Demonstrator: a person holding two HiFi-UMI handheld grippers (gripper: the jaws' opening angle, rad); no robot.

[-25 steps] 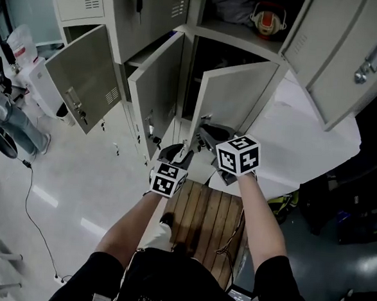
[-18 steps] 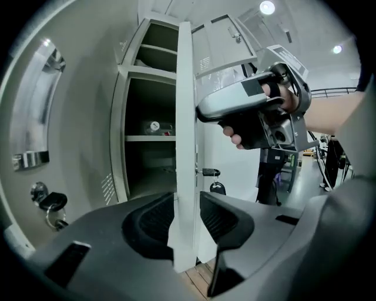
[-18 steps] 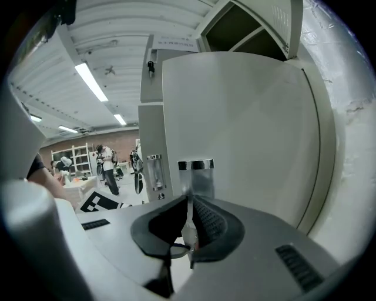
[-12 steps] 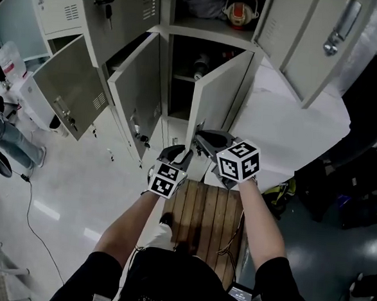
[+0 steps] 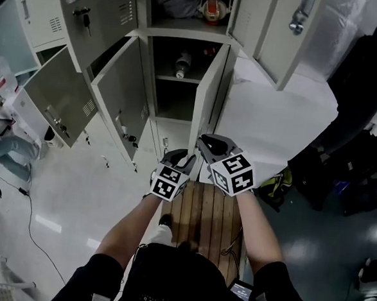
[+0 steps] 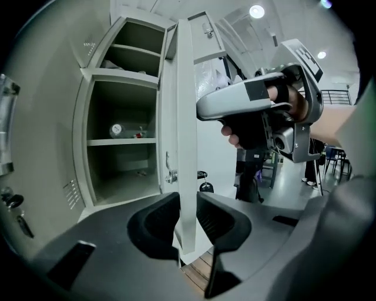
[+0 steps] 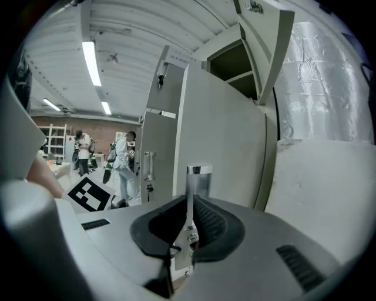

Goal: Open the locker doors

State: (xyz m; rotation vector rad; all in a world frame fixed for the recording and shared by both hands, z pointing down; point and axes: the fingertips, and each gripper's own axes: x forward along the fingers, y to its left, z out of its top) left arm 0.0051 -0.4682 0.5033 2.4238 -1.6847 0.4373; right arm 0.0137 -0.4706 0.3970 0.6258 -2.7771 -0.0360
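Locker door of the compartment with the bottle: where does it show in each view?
Head view: door, centre, swung open.
Left gripper view: centre, seen edge-on.
Right gripper view: centre, outer face with its handle.
Shared landmark: upper open door, near the top in all three.

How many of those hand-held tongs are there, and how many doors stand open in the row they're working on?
Open doors in that row: 3
Tongs: 2, left tongs, jaws just closed onto the nearest door's edge, and right tongs
Total: 5
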